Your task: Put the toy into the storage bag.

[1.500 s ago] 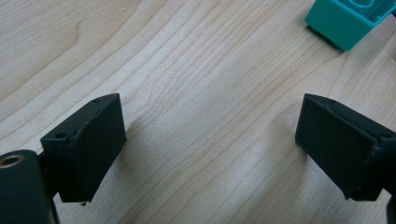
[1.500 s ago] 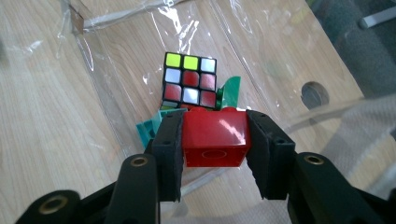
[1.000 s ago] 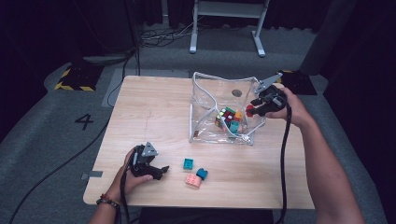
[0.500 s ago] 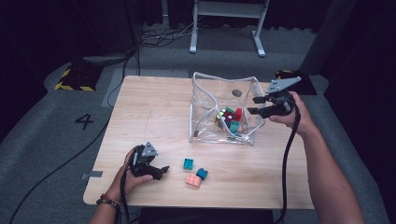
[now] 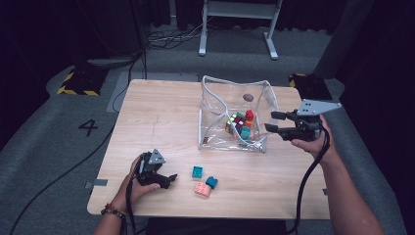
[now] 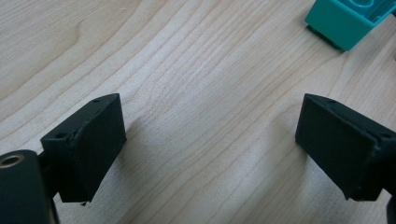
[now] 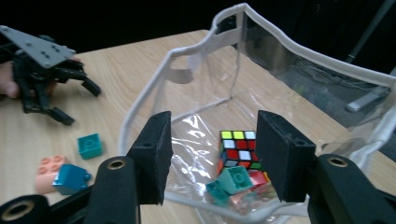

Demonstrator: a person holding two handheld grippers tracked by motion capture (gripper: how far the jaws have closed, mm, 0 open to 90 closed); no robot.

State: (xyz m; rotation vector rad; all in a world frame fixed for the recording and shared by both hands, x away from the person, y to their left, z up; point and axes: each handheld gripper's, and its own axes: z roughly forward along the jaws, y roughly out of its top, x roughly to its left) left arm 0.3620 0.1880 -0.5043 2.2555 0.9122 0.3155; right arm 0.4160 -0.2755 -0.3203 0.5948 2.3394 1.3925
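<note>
Right gripper level beside clear bag — fingers just opening, empty, left gripper fingers apart on table.

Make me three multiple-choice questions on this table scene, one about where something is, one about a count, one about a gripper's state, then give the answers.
1. Where is the puzzle cube?
A. inside the clear bag
B. on the bare table
C. in the left gripper

2. How many loose bricks lie on the table outside the bag?
A. one
B. three
C. six

3. How does the left gripper stand?
A. shut on a brick
B. open, nothing between its jaws
C. shut on the bag

Answers:
1 A, the cube shows through the bag's wall.
2 B, teal brick, pink brick and blue brick.
3 B, the left gripper view has bare wood between the jaws.
</note>
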